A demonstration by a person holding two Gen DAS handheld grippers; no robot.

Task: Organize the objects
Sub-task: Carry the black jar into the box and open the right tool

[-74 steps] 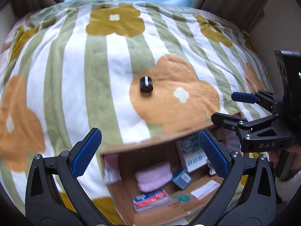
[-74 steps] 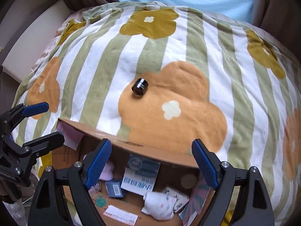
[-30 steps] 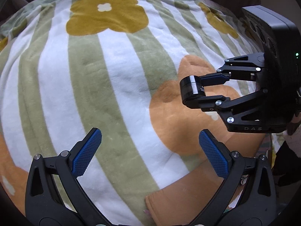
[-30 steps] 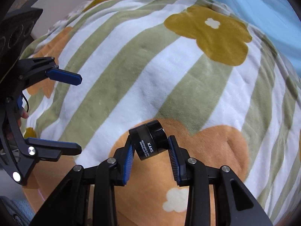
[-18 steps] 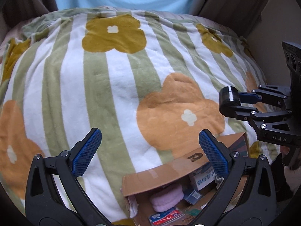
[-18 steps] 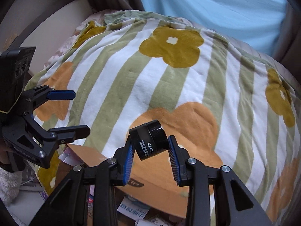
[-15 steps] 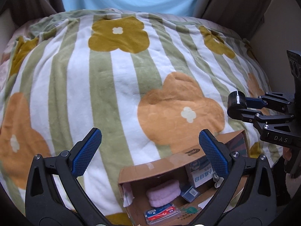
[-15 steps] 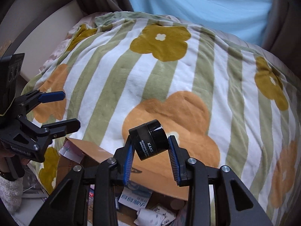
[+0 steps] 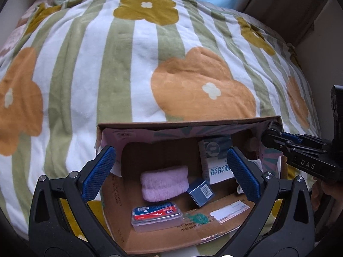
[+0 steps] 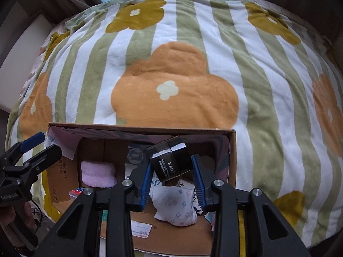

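Above the open cardboard box [image 10: 232, 150], a black jar [image 10: 170, 160] is clamped by its sides in the right claw [image 10: 171, 178]; the left claw [image 9: 169, 175] is spread, empty. Jar is judged rigid, smooth, rather slippery; a grip across the body is advised.

My right tool [image 10: 172, 174] clamps the black KANS jar [image 10: 170, 159], tilted, above the open cardboard box [image 10: 141, 128] on the bed.

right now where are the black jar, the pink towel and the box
black jar [image 10: 170, 160], right wrist view, on its labelled side
pink towel [image 9: 164, 182], left wrist view, on its top
box [image 9: 188, 121], left wrist view, on its far rim
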